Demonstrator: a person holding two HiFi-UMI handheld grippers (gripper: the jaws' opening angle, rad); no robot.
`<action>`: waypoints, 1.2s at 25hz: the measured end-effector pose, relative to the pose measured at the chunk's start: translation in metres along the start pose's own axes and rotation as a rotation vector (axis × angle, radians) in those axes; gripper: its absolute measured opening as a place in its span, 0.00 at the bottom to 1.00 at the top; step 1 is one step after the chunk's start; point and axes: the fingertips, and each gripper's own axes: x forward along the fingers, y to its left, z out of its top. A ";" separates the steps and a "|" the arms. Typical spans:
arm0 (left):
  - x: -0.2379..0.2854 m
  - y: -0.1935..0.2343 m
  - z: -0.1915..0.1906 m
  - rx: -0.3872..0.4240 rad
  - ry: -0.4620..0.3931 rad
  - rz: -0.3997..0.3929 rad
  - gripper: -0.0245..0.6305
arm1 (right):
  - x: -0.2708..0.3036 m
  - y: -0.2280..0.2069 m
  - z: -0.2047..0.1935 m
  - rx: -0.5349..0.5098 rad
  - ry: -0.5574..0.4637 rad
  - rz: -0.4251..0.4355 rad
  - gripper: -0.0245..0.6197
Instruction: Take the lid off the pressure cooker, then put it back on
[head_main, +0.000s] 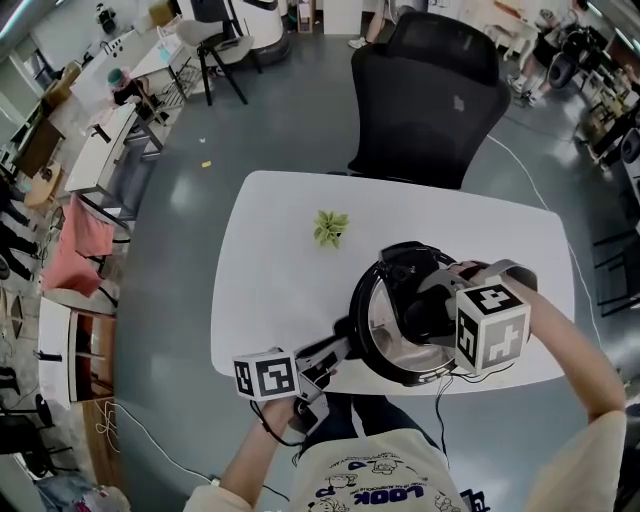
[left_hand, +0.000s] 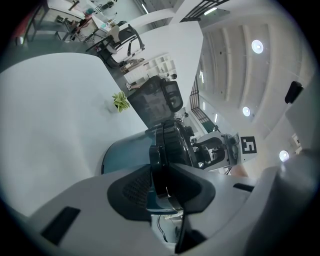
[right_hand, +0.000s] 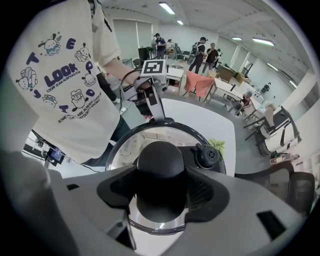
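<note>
Lid (head_main: 385, 330) is looking heavy, rigid; right gripper (right_hand: 160, 189) is clamping its knob (right_hand: 160, 160), left gripper (left_hand: 163, 189) is pinching the cooker (left_hand: 125, 155) handle (left_hand: 161, 159).

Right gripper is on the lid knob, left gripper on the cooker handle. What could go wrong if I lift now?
1. The knob is round and glossy, and the right gripper takes it from above, so it could slip as you pull.
2. The cooker stands close to the table's near edge. If the lid sticks, a tug could drag the cooker off unless the left gripper holds the handle firm.
</note>
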 end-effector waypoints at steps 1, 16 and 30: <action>0.000 0.000 0.000 0.001 0.000 0.001 0.22 | 0.000 0.001 0.000 -0.001 0.006 0.009 0.50; 0.001 -0.003 0.001 -0.002 -0.018 0.007 0.22 | -0.003 -0.001 -0.002 0.022 0.020 0.005 0.50; -0.002 -0.001 -0.002 -0.003 -0.028 0.013 0.22 | -0.001 -0.002 0.003 0.115 0.005 -0.030 0.50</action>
